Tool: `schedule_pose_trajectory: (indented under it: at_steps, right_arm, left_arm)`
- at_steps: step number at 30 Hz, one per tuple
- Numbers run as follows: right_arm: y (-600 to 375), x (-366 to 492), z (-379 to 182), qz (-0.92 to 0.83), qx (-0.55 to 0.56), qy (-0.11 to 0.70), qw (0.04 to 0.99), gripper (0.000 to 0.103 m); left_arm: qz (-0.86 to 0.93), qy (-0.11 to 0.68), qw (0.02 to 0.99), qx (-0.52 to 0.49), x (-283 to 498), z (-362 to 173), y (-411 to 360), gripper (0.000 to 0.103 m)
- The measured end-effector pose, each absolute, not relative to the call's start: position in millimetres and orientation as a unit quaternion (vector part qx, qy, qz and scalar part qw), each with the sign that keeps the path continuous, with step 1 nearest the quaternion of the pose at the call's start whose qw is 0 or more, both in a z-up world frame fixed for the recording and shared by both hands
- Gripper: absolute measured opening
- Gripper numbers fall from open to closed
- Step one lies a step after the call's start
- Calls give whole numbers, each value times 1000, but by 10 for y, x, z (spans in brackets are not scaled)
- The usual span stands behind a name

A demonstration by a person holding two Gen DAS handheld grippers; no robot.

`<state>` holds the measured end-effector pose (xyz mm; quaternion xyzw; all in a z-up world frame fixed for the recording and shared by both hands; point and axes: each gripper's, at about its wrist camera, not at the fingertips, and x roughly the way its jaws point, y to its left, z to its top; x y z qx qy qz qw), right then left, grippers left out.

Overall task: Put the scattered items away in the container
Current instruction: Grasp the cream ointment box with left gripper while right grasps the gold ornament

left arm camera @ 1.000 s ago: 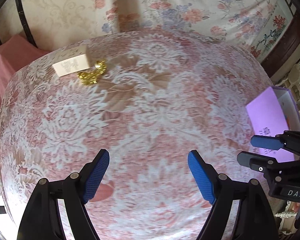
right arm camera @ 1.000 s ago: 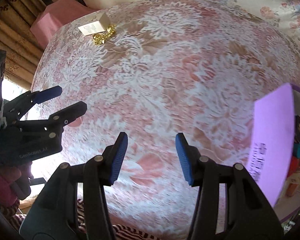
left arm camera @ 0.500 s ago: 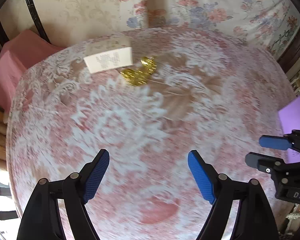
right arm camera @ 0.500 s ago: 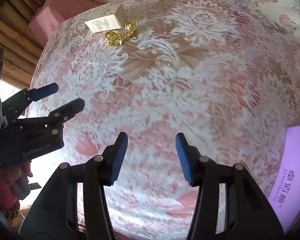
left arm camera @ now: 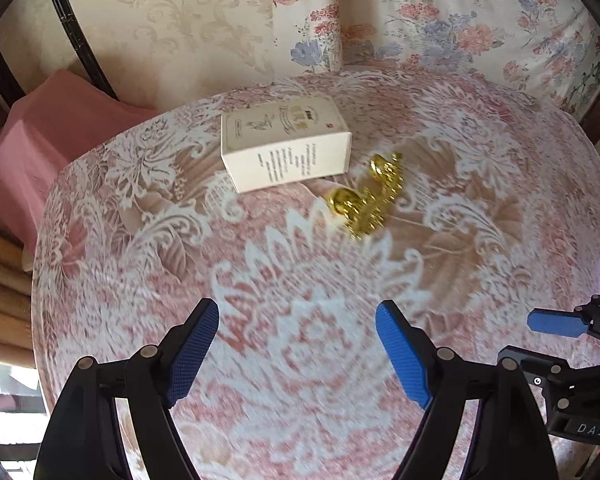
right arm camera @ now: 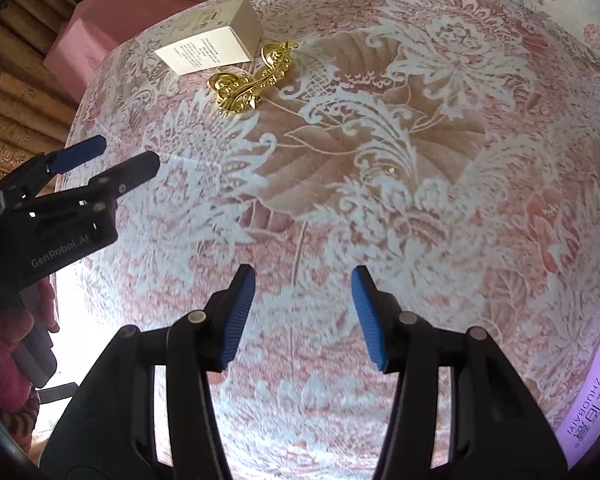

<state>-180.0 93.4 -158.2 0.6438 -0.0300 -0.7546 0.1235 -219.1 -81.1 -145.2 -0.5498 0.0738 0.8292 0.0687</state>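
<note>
1. Left gripper (left arm camera: 298,346) hangs empty with jaws spread wide above the lace-covered surface (left arm camera: 320,360).
2. Right gripper (right arm camera: 303,318) is likewise parted, holding nothing.
3. Cream box (left arm camera: 286,148) lies far ahead, gold ornament (left arm camera: 366,196) just beside it.
4. Purple container (right arm camera: 592,400) sits at the right edge.

The cloth (left arm camera: 300,340) lies bare from both grippers up to the box (left arm camera: 284,148), so that whole stretch is free to pass. Just right of the box lies the gold ornament (left arm camera: 364,200), very close to it. Far right of the box, the purple container (right arm camera: 592,408) blocks the edge.
</note>
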Motion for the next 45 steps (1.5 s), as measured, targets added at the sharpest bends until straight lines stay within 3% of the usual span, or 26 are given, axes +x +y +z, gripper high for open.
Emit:
schedule_pose_trajectory:
  at_steps: [21,45]
  right_arm:
    - [649,-2356,-1678,-756,642,-50,122,54]
    - [605,-2415,-1825,-754,644,-59,111,54]
  left_arm:
    - [843,162,108,-501,-2923,-1342,-842,82]
    - [799,261,229,-490,-3570,-1535,-655,84]
